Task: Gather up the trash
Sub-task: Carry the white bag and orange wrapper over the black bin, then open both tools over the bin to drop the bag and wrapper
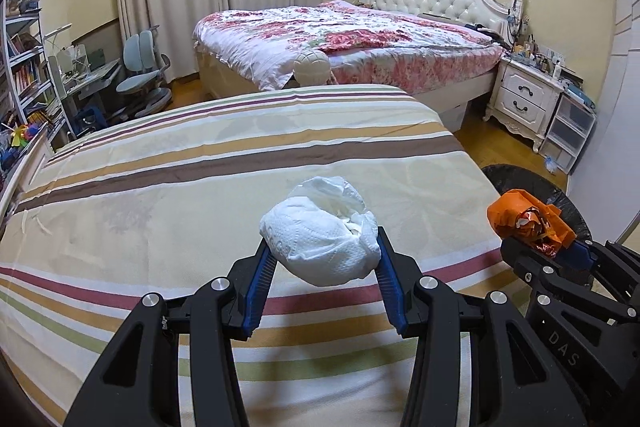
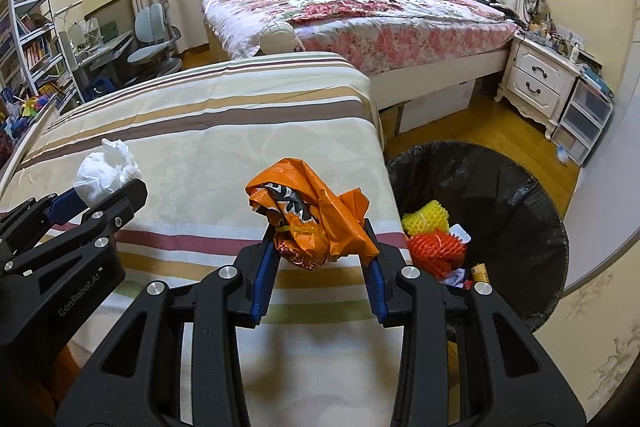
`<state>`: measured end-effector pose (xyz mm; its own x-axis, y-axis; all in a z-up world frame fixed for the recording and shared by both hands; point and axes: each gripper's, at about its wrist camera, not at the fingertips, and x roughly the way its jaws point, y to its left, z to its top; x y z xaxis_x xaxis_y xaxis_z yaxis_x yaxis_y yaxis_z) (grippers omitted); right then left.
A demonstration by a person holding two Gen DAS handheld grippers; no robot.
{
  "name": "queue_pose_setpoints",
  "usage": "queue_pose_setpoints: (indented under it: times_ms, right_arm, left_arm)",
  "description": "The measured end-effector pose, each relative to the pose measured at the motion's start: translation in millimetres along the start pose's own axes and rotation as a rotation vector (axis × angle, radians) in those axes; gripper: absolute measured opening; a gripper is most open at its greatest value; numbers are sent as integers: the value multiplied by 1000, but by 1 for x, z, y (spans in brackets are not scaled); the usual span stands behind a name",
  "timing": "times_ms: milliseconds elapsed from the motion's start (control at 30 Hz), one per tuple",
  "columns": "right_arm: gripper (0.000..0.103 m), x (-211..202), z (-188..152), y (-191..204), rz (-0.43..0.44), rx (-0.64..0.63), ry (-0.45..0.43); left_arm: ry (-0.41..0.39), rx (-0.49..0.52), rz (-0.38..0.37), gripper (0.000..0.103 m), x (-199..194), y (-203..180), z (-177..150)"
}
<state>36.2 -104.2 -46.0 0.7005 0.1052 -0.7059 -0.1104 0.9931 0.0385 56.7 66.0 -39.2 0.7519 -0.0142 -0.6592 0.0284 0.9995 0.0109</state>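
At lower centre of each wrist view, your left tool (image 1: 320,255) is gripping the tissue wad (image 1: 320,239) and your right tool (image 2: 320,251) the orange wrapper (image 2: 312,215), over the striped bed (image 2: 200,131); releasing short of the bin (image 2: 520,187) at lower right risks littering.

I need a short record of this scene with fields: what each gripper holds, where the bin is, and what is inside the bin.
left gripper: shut on white tissue wad, above striped bed cover
right gripper: shut on orange wrapper, near the cover's right edge
bin: black-lined, on the floor right of the striped bed
bin contents: yellow foam net, red foam net, other small scraps
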Motion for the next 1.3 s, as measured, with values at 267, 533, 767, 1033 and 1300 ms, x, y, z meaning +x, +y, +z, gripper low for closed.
queue_pose_setpoints:
  times_ms: [267,533,767,1033,1300]
  right_arm:
    - [37,-20,-2,-34,-65,47,-45]
    - [37,-29,-2,-80,-150,117,-75]
    - [38,-27,-3,-115,-211,169,-81]
    - [38,-20,0,-140,-253,193,-84]
    - [38,-12,6,-157,-273,210,-87]
  left_arm:
    - [-49,34,-49,48,-10,-29,5]
    - [-75,76,-109,48,-9,-64,14]
    - [-99,123,-152,48,-1,-100,23]
    - [-81,150,-166,48,17,-129,32]
    - [-77,167,-156,49,31,-145,42]
